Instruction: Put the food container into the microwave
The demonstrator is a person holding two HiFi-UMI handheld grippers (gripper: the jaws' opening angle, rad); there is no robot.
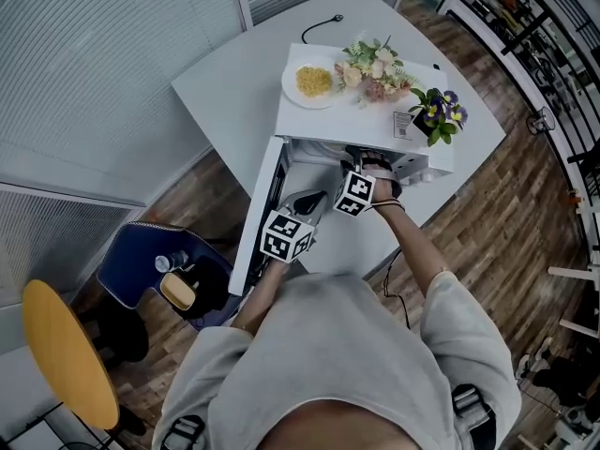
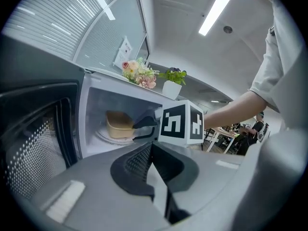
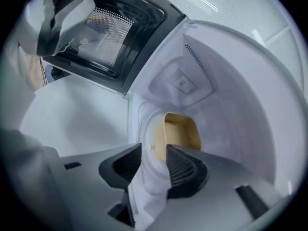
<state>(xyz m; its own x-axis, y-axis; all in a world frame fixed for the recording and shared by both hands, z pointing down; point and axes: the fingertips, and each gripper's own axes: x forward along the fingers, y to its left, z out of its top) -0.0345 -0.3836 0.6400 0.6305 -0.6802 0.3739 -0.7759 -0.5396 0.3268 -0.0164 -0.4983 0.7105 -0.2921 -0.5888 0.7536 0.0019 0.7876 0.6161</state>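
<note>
Setting: an office-type workroom. Indicators:
- blind-covered glass partition (image 1: 103, 54), upper left
- white table (image 1: 234, 73) carrying a microwave (image 1: 328, 120)
- wood-plank floor (image 1: 487, 214)
- metal shelving (image 1: 525, 26), upper right
- ceiling strip light (image 2: 215, 12)
- desks (image 2: 226, 134) with seated people, right middle of the left gripper view

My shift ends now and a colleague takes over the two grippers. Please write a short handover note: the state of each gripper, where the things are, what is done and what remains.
Left gripper: jaws together, holding nothing, in front of the open microwave.
Right gripper: jaws apart and empty, at the microwave's opening, pointing at the food container.
Food container: sits on the turntable inside; neither gripper touches it.
Door: swung open.
Done: the container is in.
Left: probably draw the right gripper out and shut the door.
</note>
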